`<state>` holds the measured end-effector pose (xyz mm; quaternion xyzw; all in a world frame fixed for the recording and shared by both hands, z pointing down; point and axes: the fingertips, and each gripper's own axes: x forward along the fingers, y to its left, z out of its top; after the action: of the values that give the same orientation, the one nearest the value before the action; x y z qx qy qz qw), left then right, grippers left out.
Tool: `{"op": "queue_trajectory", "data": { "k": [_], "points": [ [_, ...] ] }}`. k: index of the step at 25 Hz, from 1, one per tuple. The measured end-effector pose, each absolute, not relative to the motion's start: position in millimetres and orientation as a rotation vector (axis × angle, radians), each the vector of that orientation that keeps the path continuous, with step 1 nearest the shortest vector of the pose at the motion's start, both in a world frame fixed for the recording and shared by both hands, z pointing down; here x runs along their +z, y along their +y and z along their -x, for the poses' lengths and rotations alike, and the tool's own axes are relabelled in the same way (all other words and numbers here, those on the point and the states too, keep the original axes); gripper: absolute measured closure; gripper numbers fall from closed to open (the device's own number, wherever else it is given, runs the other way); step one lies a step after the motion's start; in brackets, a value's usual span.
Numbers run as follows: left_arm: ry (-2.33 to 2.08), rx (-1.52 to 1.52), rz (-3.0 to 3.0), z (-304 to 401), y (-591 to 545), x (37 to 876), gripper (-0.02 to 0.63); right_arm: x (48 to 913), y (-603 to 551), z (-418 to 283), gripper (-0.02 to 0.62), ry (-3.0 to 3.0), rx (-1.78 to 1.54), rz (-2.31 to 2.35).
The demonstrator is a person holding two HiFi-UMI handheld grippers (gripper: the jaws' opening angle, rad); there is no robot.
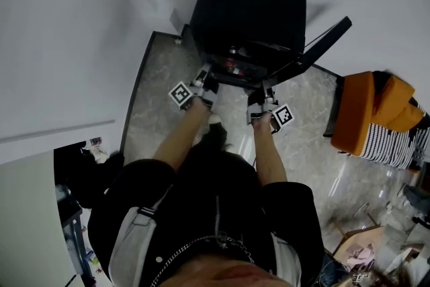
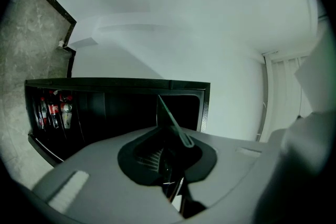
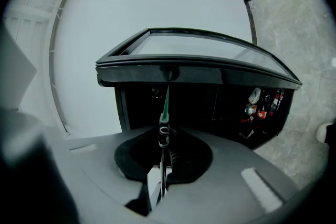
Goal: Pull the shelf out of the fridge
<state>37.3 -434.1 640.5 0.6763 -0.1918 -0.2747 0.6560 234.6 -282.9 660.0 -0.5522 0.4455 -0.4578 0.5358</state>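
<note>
While at the fridge (image 1: 248, 3) — shelf (image 3: 166, 99) edge-on; left gripper (image 1: 203, 83), right gripper (image 1: 259, 99) clamped on it

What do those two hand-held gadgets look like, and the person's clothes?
The left gripper and right gripper are grey shells with a black hollow round the jaws; each carries a white cube with black square markers. The person wears a black top with pale grey panels.

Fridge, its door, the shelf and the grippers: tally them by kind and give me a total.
black fridge: 1
open fridge door: 1
glass shelf: 1
grippers: 2, left gripper, right gripper
total: 5
</note>
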Motion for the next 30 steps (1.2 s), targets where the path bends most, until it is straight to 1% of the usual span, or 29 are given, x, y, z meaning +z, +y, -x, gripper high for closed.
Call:
{"op": "queue_trajectory", "data": {
  "k": [6, 21, 30],
  "points": [
    [-0.434, -0.646, -1.533, -10.5, -403.6, 634.5, 0.580, 654.5, -255.9, -207.7, 0.580, 1.083, -1.091, 1.299],
    [-0.411, -0.676, -1.555, 22.0, -341.4, 611.0, 0.580, 631.5, -195.7, -178.0, 0.577, 1.153, -1.059, 1.307],
    [-0.385, -0.691, -1.574, 50.5, -297.2, 594.7, 0.578, 619.0, -149.7, -147.6, 0.577, 1.159, -1.044, 1.285]
  ]
}}
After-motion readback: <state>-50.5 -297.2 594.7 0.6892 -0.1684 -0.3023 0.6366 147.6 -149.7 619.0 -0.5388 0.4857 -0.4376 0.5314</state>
